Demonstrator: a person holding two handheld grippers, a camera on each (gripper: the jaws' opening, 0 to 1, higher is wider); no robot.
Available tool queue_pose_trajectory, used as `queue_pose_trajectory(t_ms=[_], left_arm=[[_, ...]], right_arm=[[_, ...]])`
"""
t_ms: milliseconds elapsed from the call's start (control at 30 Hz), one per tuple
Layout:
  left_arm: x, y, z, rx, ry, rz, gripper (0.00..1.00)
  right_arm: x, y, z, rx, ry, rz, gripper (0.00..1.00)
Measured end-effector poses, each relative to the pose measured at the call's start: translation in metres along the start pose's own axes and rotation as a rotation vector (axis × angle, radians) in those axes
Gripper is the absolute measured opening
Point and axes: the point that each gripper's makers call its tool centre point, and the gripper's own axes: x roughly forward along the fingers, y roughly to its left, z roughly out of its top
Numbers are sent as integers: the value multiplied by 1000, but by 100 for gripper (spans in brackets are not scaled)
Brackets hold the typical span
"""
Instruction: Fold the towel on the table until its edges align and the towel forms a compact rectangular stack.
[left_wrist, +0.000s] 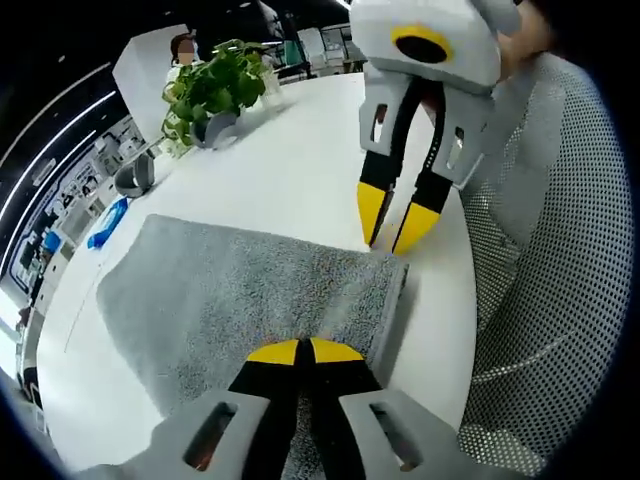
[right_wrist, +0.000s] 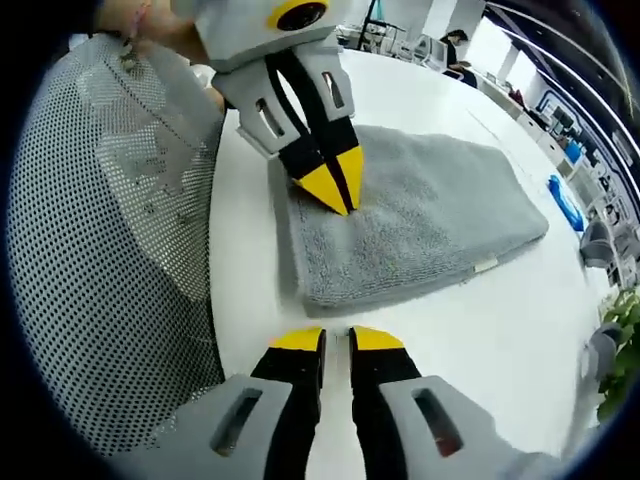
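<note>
A grey pot (left_wrist: 215, 128) on the white table (left_wrist: 290, 170) holds a green plant (left_wrist: 212, 85). The folded grey towel (right_wrist: 410, 225) lies flat near the table edge. The left gripper (left_wrist: 305, 352) is closed, tips pressing the towel. The right gripper (right_wrist: 337, 340) is slightly parted, empty, above bare table.

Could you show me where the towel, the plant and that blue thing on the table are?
Towel (left_wrist: 250, 290): left gripper view, middle of its top.
Plant (left_wrist: 210, 85): left gripper view, its leaves.
Blue thing (right_wrist: 566, 203): right gripper view, its middle.

Two close, opposed views over the shared towel (left_wrist: 250, 290) (right_wrist: 410, 215).
</note>
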Motion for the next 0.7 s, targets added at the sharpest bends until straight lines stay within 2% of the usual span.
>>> queue_pose_trajectory(t_ms=[233,267,300,433,500,533,567,633,667,700], left_arm=[[0,0,0,-3,2,0,2],[0,0,-1,-3,2,0,2],[0,0,0,-3,2,0,2],[-1,-1,0,13,3,-7,2],[-4,-3,7,38,4,-14,1],[-5,-6,13,79,-18,-27,1],[-8,-15,25,127,-61,-63,1],[-13,-35,39,193,-102,-132,5],[-15,-41,44,220,-121,-145,14],[-15,-51,55,252,-181,-163,25]], right_arm=[[1,0,4,213,-62,51,1],[1,-1,4,219,-68,51,0],[1,5,4,248,-71,85,0],[5,2,9,301,-109,98,0],[3,1,9,344,-120,111,0],[3,1,9,357,-125,112,0],[2,0,8,363,-125,113,0],[2,-1,8,373,-131,113,0],[2,-1,9,378,-135,117,0],[2,-1,9,379,-135,117,0]])
